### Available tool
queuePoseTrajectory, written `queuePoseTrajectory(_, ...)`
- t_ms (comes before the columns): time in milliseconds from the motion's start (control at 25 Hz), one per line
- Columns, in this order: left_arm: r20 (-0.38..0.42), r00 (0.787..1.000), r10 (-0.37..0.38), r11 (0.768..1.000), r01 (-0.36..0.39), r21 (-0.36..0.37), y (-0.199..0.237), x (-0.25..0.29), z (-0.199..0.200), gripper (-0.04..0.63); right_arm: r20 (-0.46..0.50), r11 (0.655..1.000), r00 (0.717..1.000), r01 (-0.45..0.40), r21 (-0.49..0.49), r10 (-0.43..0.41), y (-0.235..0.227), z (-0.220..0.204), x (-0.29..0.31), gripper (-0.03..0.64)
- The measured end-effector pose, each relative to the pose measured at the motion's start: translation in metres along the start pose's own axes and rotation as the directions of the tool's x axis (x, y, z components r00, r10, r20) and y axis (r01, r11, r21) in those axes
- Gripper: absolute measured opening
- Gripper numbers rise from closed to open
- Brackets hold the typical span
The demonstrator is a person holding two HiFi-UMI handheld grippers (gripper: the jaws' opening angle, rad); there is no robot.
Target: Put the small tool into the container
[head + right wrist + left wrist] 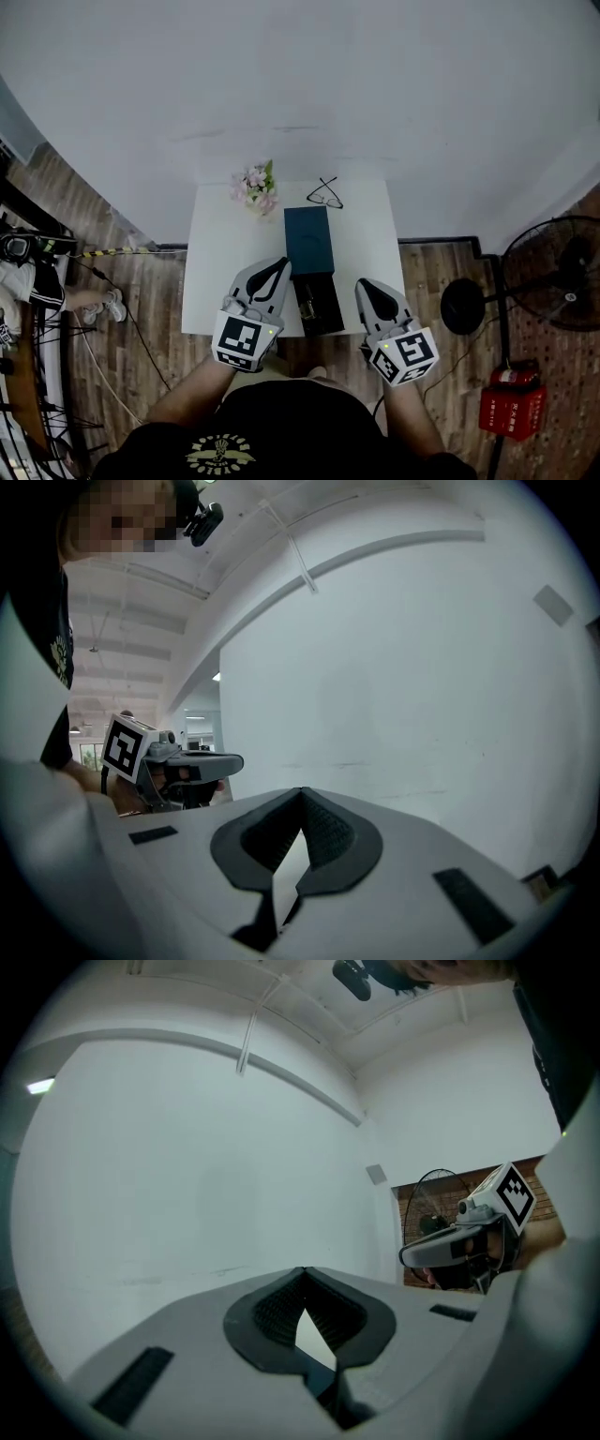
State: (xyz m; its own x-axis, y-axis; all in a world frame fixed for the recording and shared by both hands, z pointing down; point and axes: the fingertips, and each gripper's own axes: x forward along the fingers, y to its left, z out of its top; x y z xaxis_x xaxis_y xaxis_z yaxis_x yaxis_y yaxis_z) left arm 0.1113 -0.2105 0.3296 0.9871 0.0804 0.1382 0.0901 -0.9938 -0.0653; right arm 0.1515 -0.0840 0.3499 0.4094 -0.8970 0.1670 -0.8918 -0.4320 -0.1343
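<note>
Both grippers shut on nothing, beside box.
Left gripper (281, 263) and right gripper (364, 284) held either side of dark open tray (317, 305) at near end of teal box (307, 239), jaw tips touching. Tool not discernible; faint glint in tray, too small to identify. Fits tool already inside, or lying elsewhere unseen.

Matt container (308, 239) — wooden plank floor (155, 314).

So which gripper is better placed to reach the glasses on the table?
Probably the right gripper: the glasses lie beyond the box's far right corner, so the left gripper would cross it. Both shut, empty.
</note>
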Motion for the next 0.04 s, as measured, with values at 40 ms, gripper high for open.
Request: queuePoseTrajectory(40, -0.007, 1.000, -0.009, 1.000, 0.009, 0.003, 0.0037, 0.0032, -0.0003, 0.008, -0.006, 1.000, 1.000, 0.005, 0.001, -0.005, -0.0005, -0.0006, 0.0048, 0.000)
